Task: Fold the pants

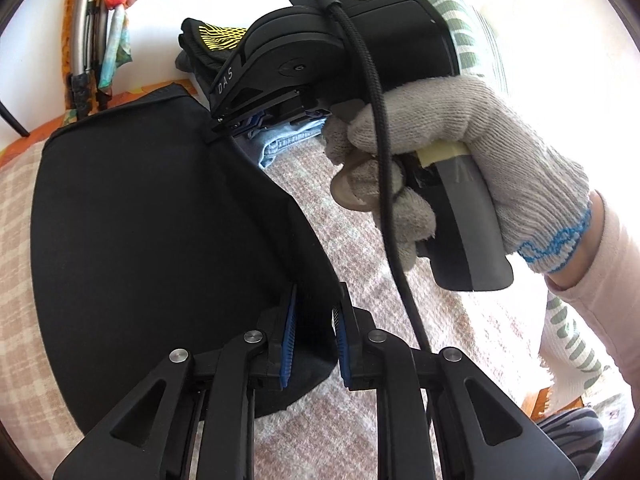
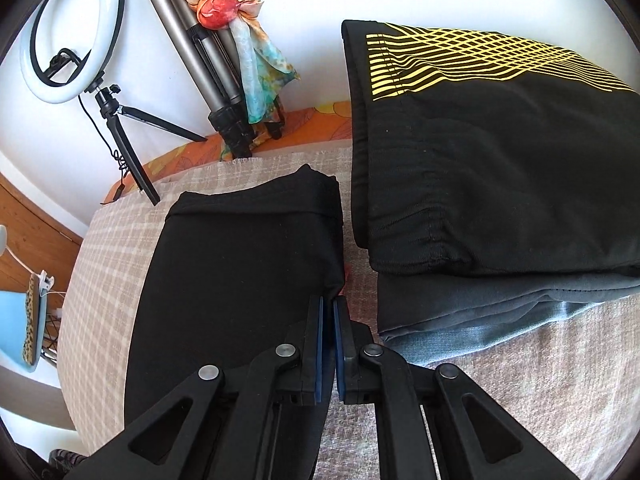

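So the black pants (image 2: 240, 280) are lying folded on the checked beige blanket (image 2: 104, 280) covering the bed, waistband end pointing toward the wall. The left claw (image 1: 314, 340) is gripping one edge of them, with black fabric bunched between its blue pads (image 1: 289, 344), so the jaws are sitting partway closed around the cloth. The right claw (image 2: 327, 344) is pinching the pants' near right corner, its pads almost touching with just a thin bit of fabric between them. From the left wrist view the right claw (image 1: 240, 126) is showing at the far edge of the pants, held by a hand in a grey knit glove (image 1: 480, 160).

Just beside the pants on the right, a stack of folded clothes is sitting: a black garment with a yellow line print (image 2: 500, 140) on top, a dark grey piece (image 2: 460, 304) under it, and blue denim (image 2: 440, 340) at the bottom. Back against the wall, a ring light (image 2: 72, 36) on a small tripod and a grey tripod (image 2: 208, 60) with a colourful scarf (image 2: 256, 56) tied to it are standing.
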`<action>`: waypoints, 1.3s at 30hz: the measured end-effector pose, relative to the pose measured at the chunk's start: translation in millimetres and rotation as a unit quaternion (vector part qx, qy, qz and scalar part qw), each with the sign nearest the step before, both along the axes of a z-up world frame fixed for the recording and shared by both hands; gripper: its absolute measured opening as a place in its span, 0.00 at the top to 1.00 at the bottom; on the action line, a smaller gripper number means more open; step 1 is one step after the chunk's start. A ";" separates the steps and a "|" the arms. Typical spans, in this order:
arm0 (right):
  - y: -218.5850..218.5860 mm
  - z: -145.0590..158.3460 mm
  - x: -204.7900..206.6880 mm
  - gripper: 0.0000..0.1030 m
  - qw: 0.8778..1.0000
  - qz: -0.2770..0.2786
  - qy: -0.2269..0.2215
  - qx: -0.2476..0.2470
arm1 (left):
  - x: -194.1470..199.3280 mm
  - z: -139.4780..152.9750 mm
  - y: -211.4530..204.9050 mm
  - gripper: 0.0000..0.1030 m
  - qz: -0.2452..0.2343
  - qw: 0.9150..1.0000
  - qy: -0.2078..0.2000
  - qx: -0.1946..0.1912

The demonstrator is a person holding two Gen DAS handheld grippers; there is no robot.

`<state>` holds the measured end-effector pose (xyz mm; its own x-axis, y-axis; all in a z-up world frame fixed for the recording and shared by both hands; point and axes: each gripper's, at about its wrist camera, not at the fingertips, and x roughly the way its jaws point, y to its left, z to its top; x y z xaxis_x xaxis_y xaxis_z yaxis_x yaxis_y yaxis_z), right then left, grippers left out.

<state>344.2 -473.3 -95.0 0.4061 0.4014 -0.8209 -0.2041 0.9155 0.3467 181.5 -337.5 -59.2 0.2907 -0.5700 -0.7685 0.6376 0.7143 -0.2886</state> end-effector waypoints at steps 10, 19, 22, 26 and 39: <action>-6.0 18.7 -22.0 0.70 0.999 0.016 -0.032 -0.009 | -18.5 19.6 39.8 0.80 0.000 1.000 -0.005 0.015; -5.3 9.3 -50.3 0.60 0.999 0.045 -0.022 0.019 | 5.6 35.6 87.3 0.63 0.058 0.997 -0.039 0.034; -2.9 -4.2 -50.9 0.60 0.999 0.041 -0.012 0.013 | 29.2 28.7 99.5 0.63 0.088 0.994 -0.039 0.046; -8.6 -16.6 -45.9 0.56 0.999 0.034 0.000 0.039 | 61.6 13.6 114.2 0.62 0.120 0.992 -0.008 0.039; -1.4 -22.1 -24.3 0.51 0.997 0.026 0.008 0.076 | 108.0 -16.6 121.8 0.53 0.181 0.982 0.058 -0.003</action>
<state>319.9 -474.7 -117.1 0.3692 0.5416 -0.7552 -0.2424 0.8406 0.4843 289.5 -215.7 -75.7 0.3858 -0.4505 -0.8051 0.3058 0.8858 -0.3491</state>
